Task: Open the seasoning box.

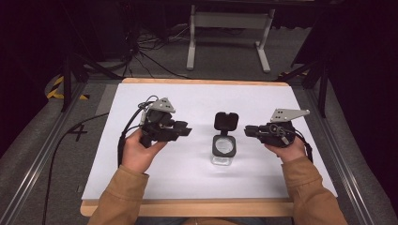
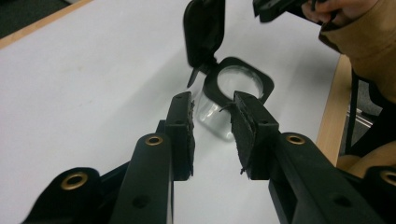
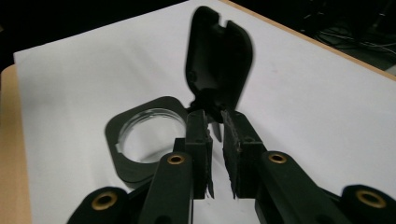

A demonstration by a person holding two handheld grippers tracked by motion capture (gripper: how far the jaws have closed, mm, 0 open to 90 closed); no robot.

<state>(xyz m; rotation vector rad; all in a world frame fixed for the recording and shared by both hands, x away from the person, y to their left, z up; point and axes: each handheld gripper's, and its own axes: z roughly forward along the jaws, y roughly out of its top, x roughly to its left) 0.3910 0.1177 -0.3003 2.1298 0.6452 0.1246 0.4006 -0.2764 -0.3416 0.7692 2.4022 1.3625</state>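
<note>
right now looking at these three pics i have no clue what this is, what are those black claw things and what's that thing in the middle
No robot here: a person sits at a table and holds a hand-worked clamp tool in each hand. From above you see the left gripper and the right gripper pointing at each other across a white table.

The other two pictures come from small cameras riding on each tool, looking along its two black jaws.

Between the tools stands a small clear container with a black collar and a black flip lid, swung open and standing up.

Nothing is held. The left tool's jaws are apart, aimed at the container. The right tool's jaws stand close together with a narrow gap, just in front of the lid's hinge.
</note>
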